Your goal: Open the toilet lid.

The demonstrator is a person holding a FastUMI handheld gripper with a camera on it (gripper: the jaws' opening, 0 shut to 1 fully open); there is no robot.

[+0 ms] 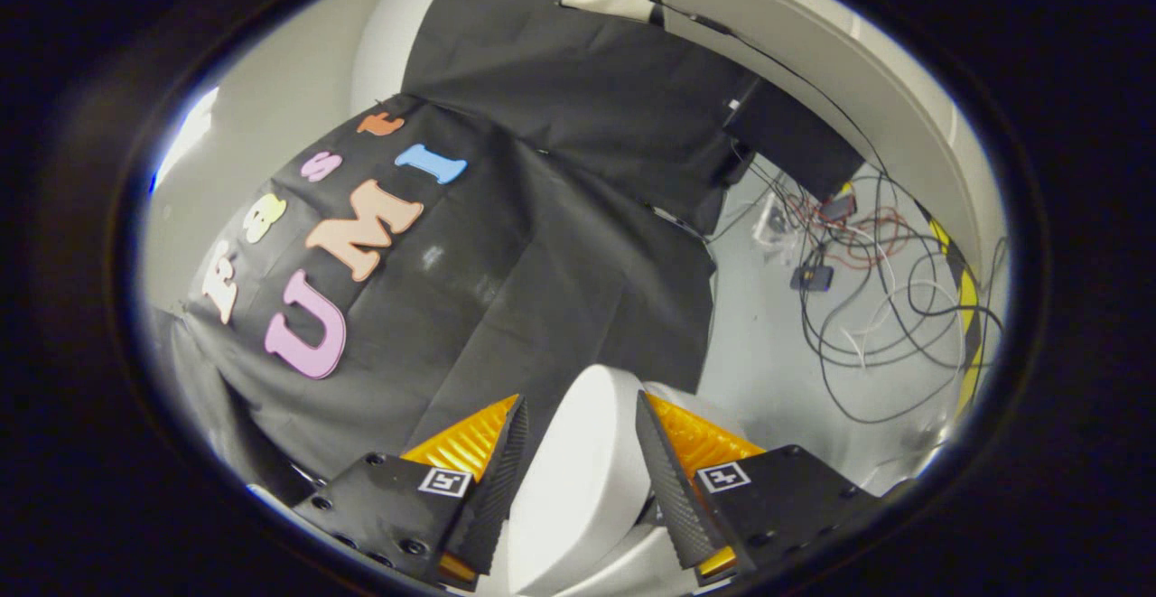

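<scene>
Toilet lid (578,480) sits edge-on between my claw (578,452) fingers; both pads look pressed on it, gripping; lift step underway, I judge; next: swing it upright toward black cloth wall (560,245).

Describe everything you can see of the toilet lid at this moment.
The toilet lid is a smooth, glossy white piece, plastic by the look of it, with a rounded edge. It stands raised between the two fingers of the gripper, its curved edge reaching a little beyond the fingertips toward the black cloth wall. The ribbed black pads sit close on both sides; whether both press on it cannot be told. Its hinge and lower part are hidden below the fingers.
</scene>
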